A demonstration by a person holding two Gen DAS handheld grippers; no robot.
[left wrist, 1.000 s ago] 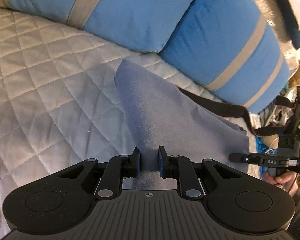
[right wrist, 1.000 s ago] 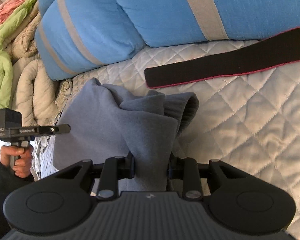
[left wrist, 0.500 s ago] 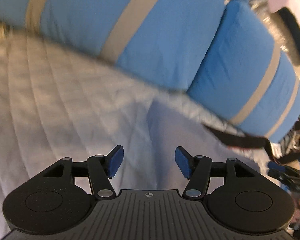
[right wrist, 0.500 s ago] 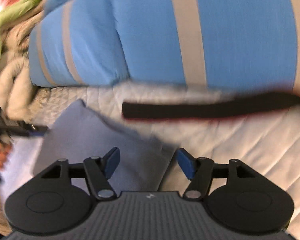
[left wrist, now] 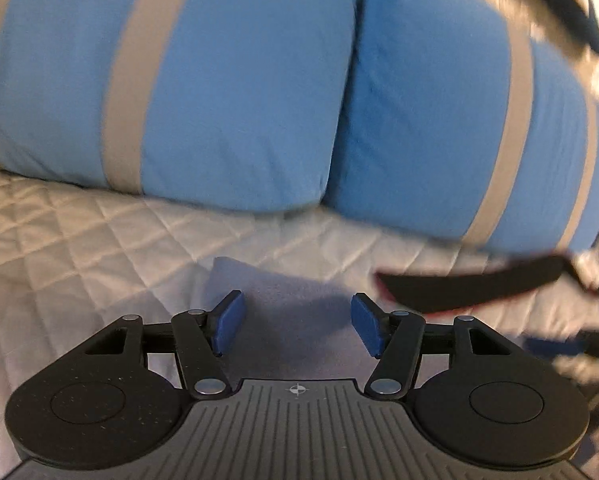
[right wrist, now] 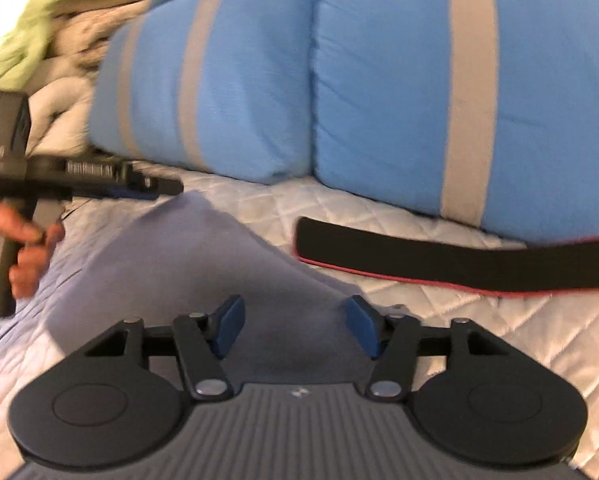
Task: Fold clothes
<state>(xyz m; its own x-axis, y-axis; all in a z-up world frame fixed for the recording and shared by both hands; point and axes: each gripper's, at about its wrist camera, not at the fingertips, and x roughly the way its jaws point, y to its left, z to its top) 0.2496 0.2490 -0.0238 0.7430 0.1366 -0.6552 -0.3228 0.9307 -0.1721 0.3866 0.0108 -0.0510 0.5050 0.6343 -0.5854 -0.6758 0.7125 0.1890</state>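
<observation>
A grey-blue garment lies flat on the white quilted bed. My right gripper hovers over its near right part. Its jaws stand apart and are closing, with cloth beneath them but nothing pressed between the blue pads. My left gripper is open above the garment's far corner, holding nothing. In the right wrist view the left gripper shows side-on at the garment's left edge, held by a hand.
Two blue pillows with beige stripes line the far side of the bed. A black strap with a red edge lies just right of the garment. Green and beige blankets are piled at the far left.
Both grippers were shut on the garment a second ago and have let it go. The bunched cloth now lies flat. Both views have swung toward the pillows.
</observation>
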